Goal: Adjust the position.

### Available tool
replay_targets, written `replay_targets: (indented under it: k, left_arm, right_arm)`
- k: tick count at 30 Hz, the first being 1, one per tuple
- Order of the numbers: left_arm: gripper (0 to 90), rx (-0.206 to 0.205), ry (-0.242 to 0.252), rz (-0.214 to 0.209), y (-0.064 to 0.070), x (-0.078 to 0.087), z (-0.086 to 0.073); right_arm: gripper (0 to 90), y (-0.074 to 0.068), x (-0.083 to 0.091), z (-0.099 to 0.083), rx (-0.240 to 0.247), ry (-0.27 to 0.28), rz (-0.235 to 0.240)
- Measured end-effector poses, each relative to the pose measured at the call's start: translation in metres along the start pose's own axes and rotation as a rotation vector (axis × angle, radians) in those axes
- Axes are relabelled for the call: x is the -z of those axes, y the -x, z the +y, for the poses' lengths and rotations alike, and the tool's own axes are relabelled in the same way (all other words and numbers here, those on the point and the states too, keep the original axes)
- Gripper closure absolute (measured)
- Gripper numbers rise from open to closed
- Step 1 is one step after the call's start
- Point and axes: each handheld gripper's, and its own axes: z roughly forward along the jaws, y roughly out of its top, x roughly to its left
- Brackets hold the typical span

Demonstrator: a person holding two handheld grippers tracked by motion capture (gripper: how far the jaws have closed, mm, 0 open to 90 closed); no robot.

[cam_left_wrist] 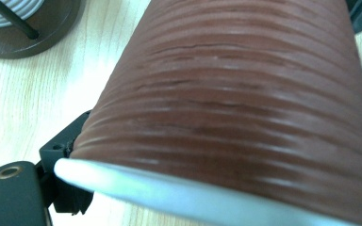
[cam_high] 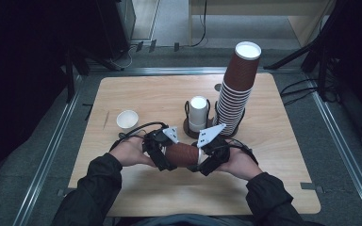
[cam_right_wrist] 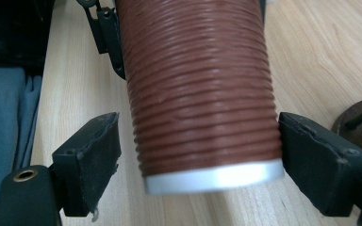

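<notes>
A brown ribbed paper cup (cam_high: 183,154) lies on its side in the air between the two grippers, a little above the wooden table (cam_high: 273,141). The left gripper (cam_high: 161,151) is at one end of the cup and the right gripper (cam_high: 209,155) is at the other end, and each one is held by a hand of the person.

In the left gripper view the cup (cam_left_wrist: 245,103) is very close to the camera, with its white rim (cam_left_wrist: 169,190) at the bottom. One black jaw is touching the cup at the left side; the other jaw is hidden behind the cup, so I cannot tell if this gripper is clamped on it or not.

In the right gripper view the cup (cam_right_wrist: 200,89) stands between the two black jaws, with a white rim (cam_right_wrist: 214,179) toward the camera. The jaws are apart. There is a small gap between the left jaw and the cup, and the right jaw is just beside the cup wall or touches it lightly; I cannot tell which.

Beyond the grippers, a dark round holder (cam_high: 188,126) with a white cup (cam_high: 198,113) in it stands on the table. Just beside it, beyond the right gripper, is a tall leaning stack of brown cups (cam_high: 235,89). A single white cup (cam_high: 127,120) stands beyond the left gripper, near it.
</notes>
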Motion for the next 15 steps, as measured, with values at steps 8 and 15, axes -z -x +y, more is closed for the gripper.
replay_targets:
  k: [8, 15]
  left_arm:
    - [8.4, -0.017, -0.011, -0.018, 0.005, -0.005, 0.006]
    - [7.7, -0.029, -0.004, -0.014, 0.007, -0.005, 0.006]
  right_arm:
    - [17.7, -0.005, -0.011, 0.004, 0.018, -0.041, 0.005]
    - [21.0, -0.008, -0.012, 0.005, 0.052, -0.060, -0.001]
